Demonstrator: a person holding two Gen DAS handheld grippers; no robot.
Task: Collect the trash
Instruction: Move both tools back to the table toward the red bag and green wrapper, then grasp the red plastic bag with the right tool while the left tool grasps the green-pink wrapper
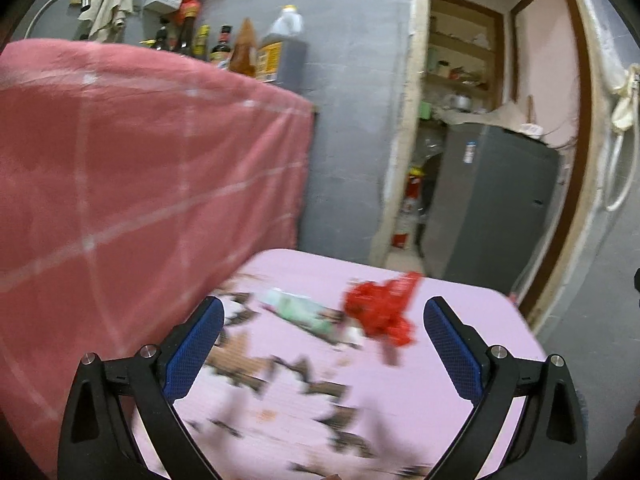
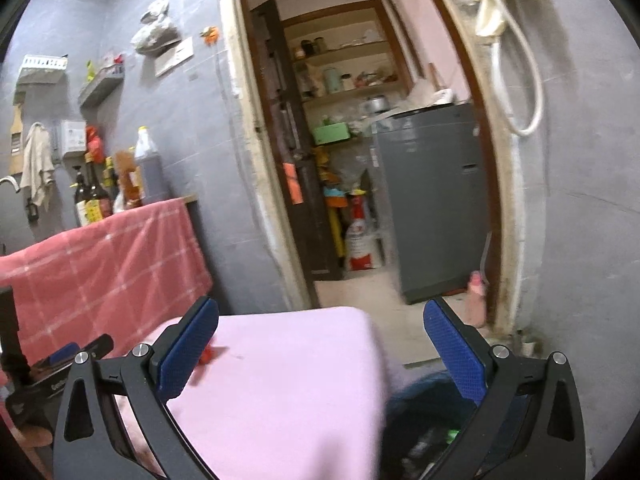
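Two grippers, left (image 1: 322, 320) & right (image 2: 320, 320), wide open, empty; crumpled red wrapper (image 1: 382, 308), brown scraps (image 1: 256, 376) on pink table (image 1: 460, 312).

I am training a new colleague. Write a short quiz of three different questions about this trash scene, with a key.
1. True or false: the left claw holds the red wrapper.
2. Which covers the table? A) pink cloth B) bare wood C) newspaper
3. Fill in: in the right wrist view, the right claw is ____ and empty.

Key: 1. False: its pads stand wide apart, and the wrapper lies on the table among brown scraps. 2. A. 3. open.
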